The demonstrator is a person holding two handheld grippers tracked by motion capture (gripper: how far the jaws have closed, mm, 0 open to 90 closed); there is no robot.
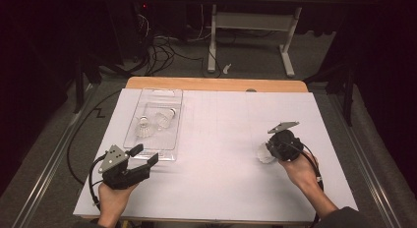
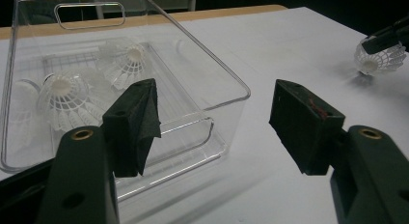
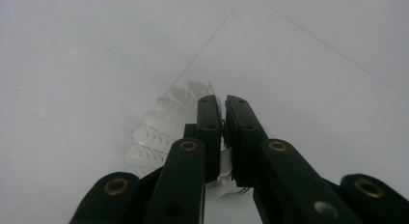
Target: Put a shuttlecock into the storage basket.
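Right hand-held gripper is clenched on a white shuttlecock, jaws nearly together with the thin edge of the skirt pinched between them. Shuttlecock sits on the right half of the table, well apart from the clear plastic box; in the high view it shows as a pale shape just left of the right hand-held gripper.

Handling, my read: very light, so lift force is a non-issue. Skirt looks like thin moulded plastic mesh, springy and easy to crush, and it will deform under a hard squeeze. Cork end is the stiff part and the better grip point if it can be reached. Current pinch on the skirt wall should hold, but it may pivot or slip on a fast swing. Keep squeeze modest, move smoothly.

Left hand-held gripper is released, jaws wide apart, nothing between them, sitting just beside the near end of the box. From its view, one jaw lies across the box's near wall.

Box already holds two shuttlecocks, lying close together. Walls are smooth and transparent, likely light, so it could skate if bumped.
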